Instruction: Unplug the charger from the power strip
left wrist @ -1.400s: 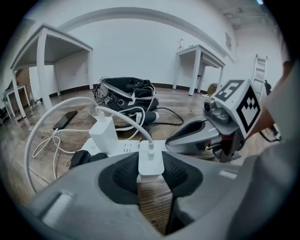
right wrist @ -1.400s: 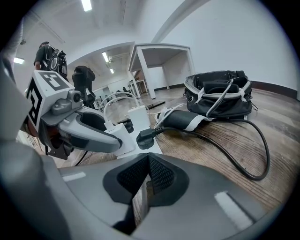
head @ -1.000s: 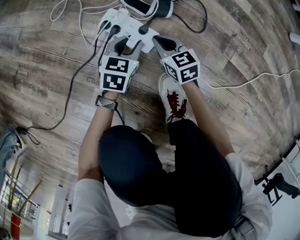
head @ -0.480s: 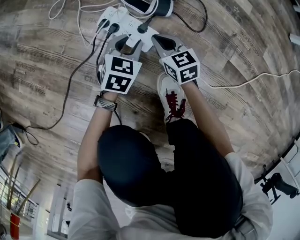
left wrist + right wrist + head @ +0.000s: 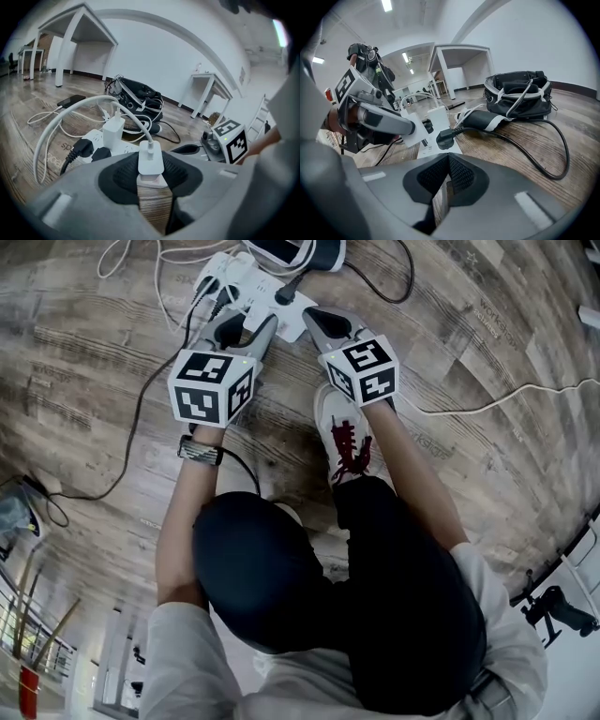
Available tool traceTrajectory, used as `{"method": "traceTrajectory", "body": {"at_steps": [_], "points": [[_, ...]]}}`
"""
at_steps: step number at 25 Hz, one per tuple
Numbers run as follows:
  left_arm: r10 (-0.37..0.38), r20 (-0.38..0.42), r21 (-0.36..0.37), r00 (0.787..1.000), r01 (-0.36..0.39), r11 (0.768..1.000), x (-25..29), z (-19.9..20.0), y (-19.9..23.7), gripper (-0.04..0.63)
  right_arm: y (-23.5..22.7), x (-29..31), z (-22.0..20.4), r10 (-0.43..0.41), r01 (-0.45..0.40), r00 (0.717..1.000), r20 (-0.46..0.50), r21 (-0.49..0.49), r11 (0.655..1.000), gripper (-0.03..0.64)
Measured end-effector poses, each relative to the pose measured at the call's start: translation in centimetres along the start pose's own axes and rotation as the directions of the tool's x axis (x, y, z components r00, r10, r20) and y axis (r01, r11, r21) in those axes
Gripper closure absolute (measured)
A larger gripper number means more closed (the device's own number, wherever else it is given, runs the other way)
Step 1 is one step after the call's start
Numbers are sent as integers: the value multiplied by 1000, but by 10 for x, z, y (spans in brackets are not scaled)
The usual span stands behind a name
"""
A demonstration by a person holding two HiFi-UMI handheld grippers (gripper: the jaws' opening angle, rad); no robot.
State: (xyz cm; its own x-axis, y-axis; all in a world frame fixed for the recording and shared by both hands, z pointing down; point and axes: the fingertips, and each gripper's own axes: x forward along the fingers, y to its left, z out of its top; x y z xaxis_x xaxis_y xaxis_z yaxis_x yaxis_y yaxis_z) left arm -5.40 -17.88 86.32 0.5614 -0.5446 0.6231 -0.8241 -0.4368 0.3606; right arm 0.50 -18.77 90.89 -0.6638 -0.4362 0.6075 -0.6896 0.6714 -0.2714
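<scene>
Left gripper [image 5: 151, 178] clamps the white charger [image 5: 151, 160]; black plugs [image 5: 80, 148] and a white adapter [image 5: 114, 133] crowd the power strip [image 5: 126, 147] just beyond. Right gripper [image 5: 446, 176] has its jaws together.

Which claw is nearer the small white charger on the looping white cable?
Left. The left claw is clamped on the charger; the right claw sits shut beside it, at the white power strip's end.

The wood-plank floor [image 5: 487, 334] carried a black bag [image 5: 518, 93] with white straps. A black cable [image 5: 505, 137] curved across the boards in front of the bag. A white cable [image 5: 511, 399] lay well apart at the right. A white shoe [image 5: 349, 442] with red laces rested on the floor. A white table [image 5: 69, 42] stood in the background.
</scene>
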Motion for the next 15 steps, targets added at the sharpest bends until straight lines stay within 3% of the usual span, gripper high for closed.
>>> {"method": "traceTrajectory", "body": {"at_steps": [3, 9, 15], "points": [[-41, 16, -34, 999, 42, 999, 1, 1, -5, 456, 0, 0, -1, -2, 2, 1000, 0, 5, 1000, 615], [-117, -10, -29, 993, 116, 993, 6, -1, -21, 456, 0, 0, 1, 0, 0, 1000, 2, 12, 1000, 615], [-91, -28, -51, 995, 90, 995, 13, -10, -14, 456, 0, 0, 0, 4, -4, 1000, 7, 26, 1000, 615]]}}
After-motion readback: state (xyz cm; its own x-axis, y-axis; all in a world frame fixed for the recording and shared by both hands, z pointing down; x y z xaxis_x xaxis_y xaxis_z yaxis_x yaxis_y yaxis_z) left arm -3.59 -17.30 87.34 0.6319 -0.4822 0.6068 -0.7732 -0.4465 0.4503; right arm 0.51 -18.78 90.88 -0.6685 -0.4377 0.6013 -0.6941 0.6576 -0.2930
